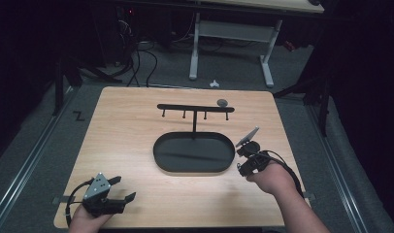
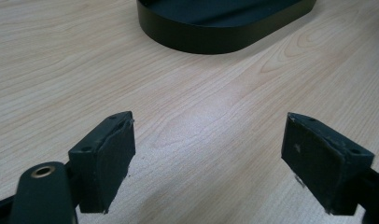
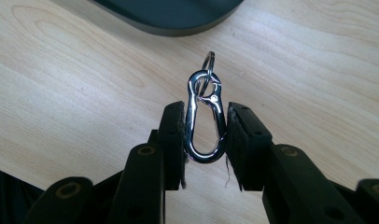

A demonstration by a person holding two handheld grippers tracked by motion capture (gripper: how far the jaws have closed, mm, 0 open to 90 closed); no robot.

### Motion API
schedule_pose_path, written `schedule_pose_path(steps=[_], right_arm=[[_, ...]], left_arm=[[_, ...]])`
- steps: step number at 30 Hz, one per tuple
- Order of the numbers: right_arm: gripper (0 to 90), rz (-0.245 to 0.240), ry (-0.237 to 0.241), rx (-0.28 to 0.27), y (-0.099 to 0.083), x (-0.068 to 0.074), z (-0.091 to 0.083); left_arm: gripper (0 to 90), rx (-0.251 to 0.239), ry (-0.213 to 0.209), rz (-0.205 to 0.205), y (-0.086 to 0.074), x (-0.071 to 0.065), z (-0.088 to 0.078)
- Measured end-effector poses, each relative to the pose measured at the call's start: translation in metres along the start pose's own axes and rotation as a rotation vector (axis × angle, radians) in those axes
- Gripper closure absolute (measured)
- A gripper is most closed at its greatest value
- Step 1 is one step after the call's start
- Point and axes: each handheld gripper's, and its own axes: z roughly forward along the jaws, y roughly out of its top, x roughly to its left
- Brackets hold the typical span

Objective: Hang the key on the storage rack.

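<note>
The right hand comes in from the near edge of the wooden table on its right side, forearm angled up and inward, and carries the right gripper just off the right end of the black oval tray. That gripper points forward and toward the tray, with its grey plate tilted up. In the right gripper view its jaws are clenched on a silver snap hook, pressing the hook's two long sides; the hook stands lengthwise between the pads (its clasp end pointing away from the hand), and a small key ring is threaded through the far end. Hook and ring hang above bare wood, near the tray's rim.

The left hand rests at the near left corner of the table, wrist at the edge, holding the left gripper low and pointed toward the tray. Its jaws are released, spread wide with only table grain between them in the left gripper view.

Behind the tray, toward the far edge, a black T-shaped rack with four pegs stands upright. A small grey round thing lies near the rack's right end. No label or writing can be read anywhere.
</note>
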Motion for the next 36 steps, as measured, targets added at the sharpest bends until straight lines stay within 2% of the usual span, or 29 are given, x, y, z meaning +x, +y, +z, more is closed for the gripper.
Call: schedule_pose_path(steps=[5, 13, 25, 31, 32, 33, 36], right_arm=[[68.4, -0.005, -0.008, -0.009, 0.003, 0.001, -0.01], [68.4, 0.027, 0.002, -0.04, 0.01, -0.004, -0.021], [68.4, 0.018, -0.017, -0.068, 0.026, -0.005, -0.042], [68.4, 0.006, -0.013, -0.077, 0.032, -0.001, -0.047], [68.4, -0.008, -0.017, -0.081, 0.034, -0.001, -0.048], [68.4, 0.005, -0.019, -0.077, 0.035, 0.0, -0.049], [68.4, 0.0, -0.015, -0.085, 0.039, 0.0, -0.054]], left_arm=[[17.9, 0.004, 0.0, -0.001, 0.0, 0.0, 0.0], [17.8, 0.0, 0.002, -0.002, 0.0, 0.001, 0.0], [17.7, 0.0, 0.004, -0.006, 0.0, 0.001, -0.001], [17.7, 0.006, 0.002, 0.0, -0.001, 0.0, 0.001], [17.7, 0.005, 0.001, -0.001, -0.001, 0.0, 0.0], [17.7, 0.006, 0.001, -0.001, -0.001, 0.001, 0.0], [17.7, 0.002, 0.002, -0.008, -0.001, 0.002, -0.002]])
